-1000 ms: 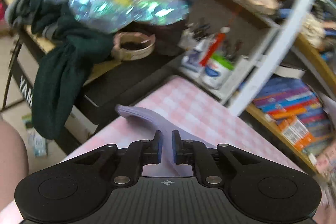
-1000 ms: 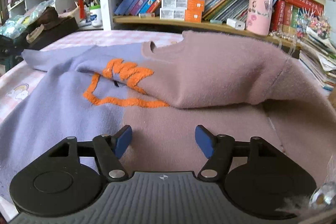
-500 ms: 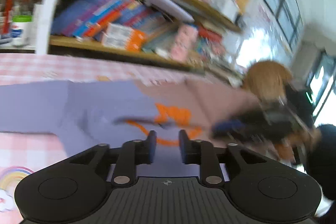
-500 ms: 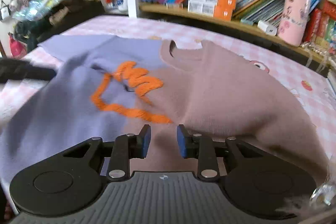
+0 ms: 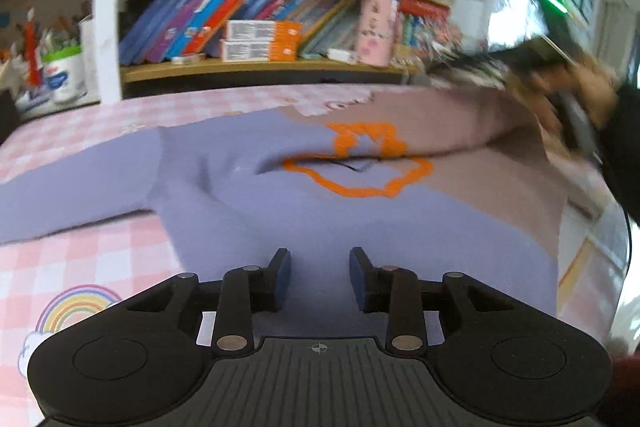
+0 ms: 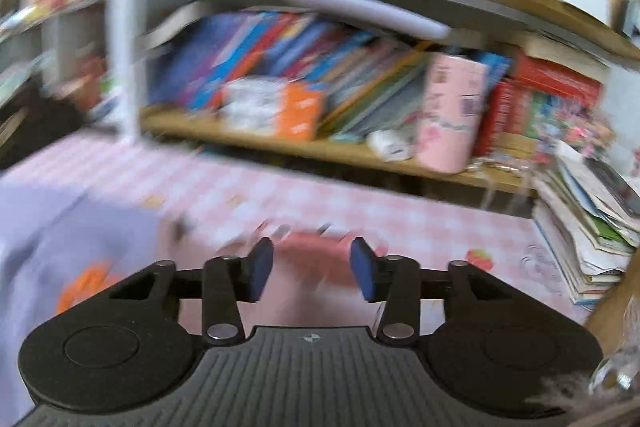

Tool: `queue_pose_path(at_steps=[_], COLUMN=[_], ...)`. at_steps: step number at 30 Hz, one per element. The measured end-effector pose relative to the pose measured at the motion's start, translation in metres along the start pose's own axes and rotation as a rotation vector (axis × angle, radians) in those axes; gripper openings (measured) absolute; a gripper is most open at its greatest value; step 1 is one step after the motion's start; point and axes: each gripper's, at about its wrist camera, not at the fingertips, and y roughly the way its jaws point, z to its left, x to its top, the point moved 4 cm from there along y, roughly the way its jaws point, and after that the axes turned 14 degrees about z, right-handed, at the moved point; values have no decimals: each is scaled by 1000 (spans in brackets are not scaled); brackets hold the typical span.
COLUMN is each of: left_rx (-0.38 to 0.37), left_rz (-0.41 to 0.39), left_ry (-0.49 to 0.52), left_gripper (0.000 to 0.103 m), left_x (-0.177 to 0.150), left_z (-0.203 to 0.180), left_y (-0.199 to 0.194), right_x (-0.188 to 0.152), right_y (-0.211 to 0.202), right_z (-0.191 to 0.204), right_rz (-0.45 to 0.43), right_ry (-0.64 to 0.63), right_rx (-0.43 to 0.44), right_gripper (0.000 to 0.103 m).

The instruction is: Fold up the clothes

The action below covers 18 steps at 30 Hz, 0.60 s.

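Table (image 5: pixel 80 259): pink check cloth with a rainbow print near your left side; it carries the whole garment.
Bookshelf (image 5: pixel 256 67): behind the table, packed with books (image 5: pixel 224 15), a pink cup (image 5: pixel 378 29) and an orange-and-white box (image 5: pixel 260 41); no part in the fold.
Sweater (image 5: pixel 304 219): lilac and dusty pink, with an orange outline motif (image 5: pixel 360 163). It lies across the table, chest up. The pink side is already laid over toward the middle; the lilac sleeve (image 5: pixel 76 187) still trails flat toward the left edge.
Left gripper (image 5: pixel 319 277): a second ago you faced the side shelves with the jaws nearly pressed together. Now you have swung round over the lilac hem, and the jaws have parted to a modest gap. Nothing sits between the pads; the cloth lies beneath them.
Right gripper (image 6: pixel 313 269): your jaws narrowed half a second ago and have just been spreading again. The view is heavily blurred. Pink cloth shows between and beyond the pads, but I cannot tell whether they touch it.
Meaning for the task: both claws look free of the sweater, so one fold seems finished. Judging from the layout, the lilac sleeve is your next piece.
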Motion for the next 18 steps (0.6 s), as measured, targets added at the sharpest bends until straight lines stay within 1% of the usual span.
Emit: queue_pose_path(at_steps=[1,2,3,5,7,9,10,11,12,13,14,15,16,18], left_rx=[5,11,15,26,33,31,31,32,31,28,25,21,15,11], left_rz=[-5,-5,-4,1,9,19,19,20,22,22,23,23,24,26], left_ry=[-8,-5,2,17,27,32,34,35,35,35,35,35,34,36], left_gripper=[33,34,35,39,43,45,46,46,46,46,47,47,48,48], left_x=[2,3,5,6,5,3,2,2,1,1,1,1,2,2], left_z=[2,2,2,-1,-3,-5,-5,-5,-4,-4,-4,-3,-2,-2], left_y=[0,1,2,5,8,9,9,9,9,9,9,9,9,10], right_x=[-7,-12,-16,-15,-10,-6,-5,-5,-5,-5,-1,1,3,12], right_y=[-5,-11,-17,-24,-22,-10,0,9,18,26,31,36,41,50], right_z=[5,7,9,7,1,-7,-13,-19,-25,-31,-36,-39,-41,-42], right_rz=[9,9,8,-3,23,96,138,178,218,257,286,308,328,354], right_ry=[-46,-87,-126,-181,-225,-260,-266,-255,-239,-198,-159,-139,-123,-117], right_rx=[10,6,0,-27,-42,-43,-40,-32,-16,38,97,124,146,150], right_gripper=[48,55,69,80,81,81,79,72,56,46,25,11,8,7])
